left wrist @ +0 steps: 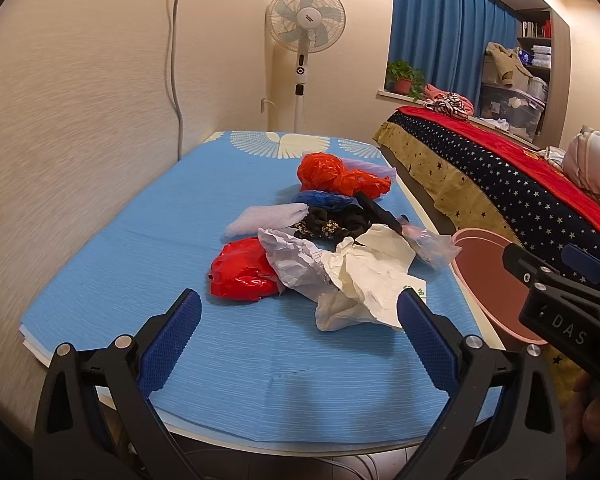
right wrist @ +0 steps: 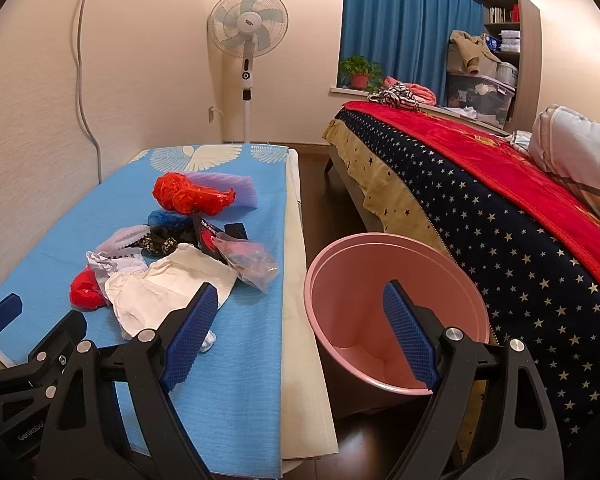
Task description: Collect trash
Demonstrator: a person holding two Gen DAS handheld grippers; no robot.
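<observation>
A blue-covered table (left wrist: 140, 248) is holding a pile of crumpled trash (left wrist: 324, 248); a pink bin (right wrist: 396, 320) is sitting beside it. The left gripper (left wrist: 300, 320) and right gripper (right wrist: 300, 320) are hovering, jaws spread, gripping nothing.

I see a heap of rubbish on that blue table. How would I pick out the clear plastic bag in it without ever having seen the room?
Start at the blue-covered table beside the bed, with the pink bin on the floor between them. The rubbish heap lies mid-table; look at its edge nearest the bin. There sits the clear plastic bag, the only see-through piece, next to the opaque crumpled white paper.
</observation>
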